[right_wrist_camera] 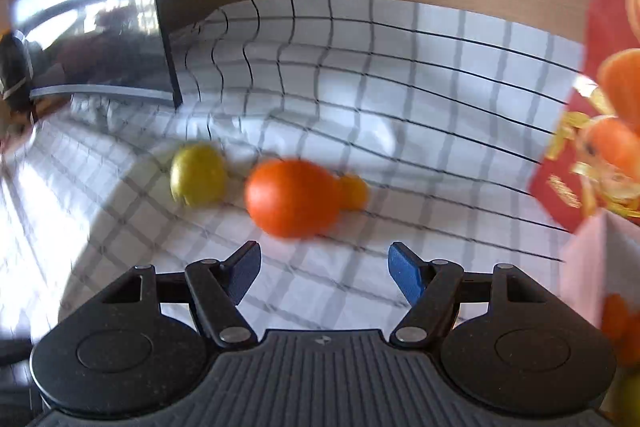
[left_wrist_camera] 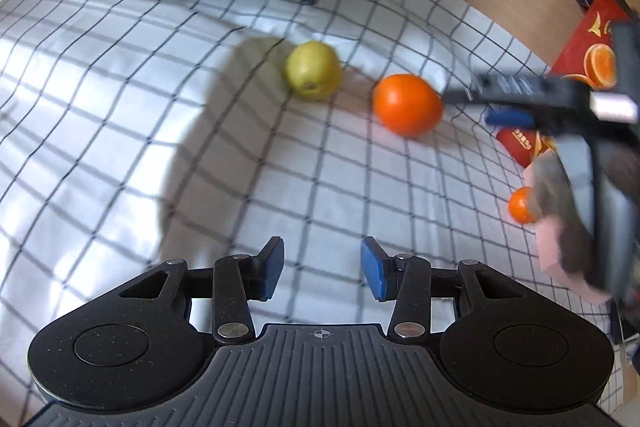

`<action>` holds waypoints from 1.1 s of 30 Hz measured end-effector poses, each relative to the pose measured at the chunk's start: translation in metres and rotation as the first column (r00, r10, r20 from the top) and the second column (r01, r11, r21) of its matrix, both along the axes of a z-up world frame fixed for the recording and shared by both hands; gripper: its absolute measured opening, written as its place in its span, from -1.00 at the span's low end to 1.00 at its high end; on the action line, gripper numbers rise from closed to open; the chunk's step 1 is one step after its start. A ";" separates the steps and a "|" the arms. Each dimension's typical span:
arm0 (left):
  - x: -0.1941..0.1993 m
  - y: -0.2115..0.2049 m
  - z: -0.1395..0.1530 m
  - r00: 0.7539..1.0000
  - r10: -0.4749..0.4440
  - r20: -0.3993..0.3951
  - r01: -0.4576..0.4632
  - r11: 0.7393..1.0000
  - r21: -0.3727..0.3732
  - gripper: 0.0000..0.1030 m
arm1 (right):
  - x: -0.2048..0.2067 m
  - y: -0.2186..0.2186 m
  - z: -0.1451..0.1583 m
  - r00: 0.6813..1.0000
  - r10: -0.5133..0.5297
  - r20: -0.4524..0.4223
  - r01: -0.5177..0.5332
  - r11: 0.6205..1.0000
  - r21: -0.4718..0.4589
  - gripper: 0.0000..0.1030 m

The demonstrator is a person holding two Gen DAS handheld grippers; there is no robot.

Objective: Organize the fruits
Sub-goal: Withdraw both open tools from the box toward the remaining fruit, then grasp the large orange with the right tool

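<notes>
My left fingers point(left_wrist_camera: 322, 269) hang spread over the checked cloth point(left_wrist_camera: 120, 107), holding nothing; my right fingers point(right_wrist_camera: 324, 271) gape empty too (room for fruit). The orange point(right_wrist_camera: 292, 197) lies just ahead, beside the green fruit point(right_wrist_camera: 198, 175), both loose, unsorted.

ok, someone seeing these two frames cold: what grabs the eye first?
The bright round orange fruit lying on the white black-checked cloth, with the yellow-green round fruit close to its left but apart. Next, the red carton printed with orange slices at the right edge. Both the left hand-held gripper and the right hand-held gripper are open and empty, short of the fruit.
</notes>
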State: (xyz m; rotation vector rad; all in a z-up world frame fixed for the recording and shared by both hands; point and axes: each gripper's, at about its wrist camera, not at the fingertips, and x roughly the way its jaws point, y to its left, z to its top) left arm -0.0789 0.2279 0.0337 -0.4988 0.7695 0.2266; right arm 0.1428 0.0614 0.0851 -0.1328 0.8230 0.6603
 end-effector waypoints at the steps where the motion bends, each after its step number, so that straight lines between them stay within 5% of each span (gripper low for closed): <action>1: -0.004 0.005 -0.001 1.000 0.001 -0.002 -0.001 1.000 -0.008 -0.09 | 0.004 0.010 -0.001 0.999 -0.024 0.028 0.024 1.000 0.001 0.38; 9: -0.027 0.040 -0.005 1.000 0.021 -0.007 -0.021 1.000 -0.020 -0.09 | 0.043 0.067 -0.020 0.981 -0.168 0.099 0.174 0.983 -0.053 0.52; 13: -0.030 0.050 -0.003 1.000 0.028 0.005 -0.028 0.999 -0.022 -0.09 | 0.045 0.073 -0.023 0.982 -0.182 0.046 0.183 0.983 -0.021 0.56; 22: -0.026 0.042 -0.008 1.000 -0.006 0.007 0.007 0.999 -0.048 -0.09 | 0.031 0.070 -0.038 0.985 -0.083 -0.151 0.092 0.994 0.052 0.60; 24: -0.026 0.039 -0.008 1.000 -0.014 0.010 0.015 0.999 -0.046 -0.09 | 0.023 0.068 -0.036 0.989 -0.045 -0.142 0.053 0.997 0.053 0.38; 33: -0.011 0.018 -0.008 0.998 -0.058 0.025 0.060 0.997 -0.054 -0.09 | -0.051 0.029 -0.029 0.989 0.141 -0.039 -0.142 0.989 -0.046 0.35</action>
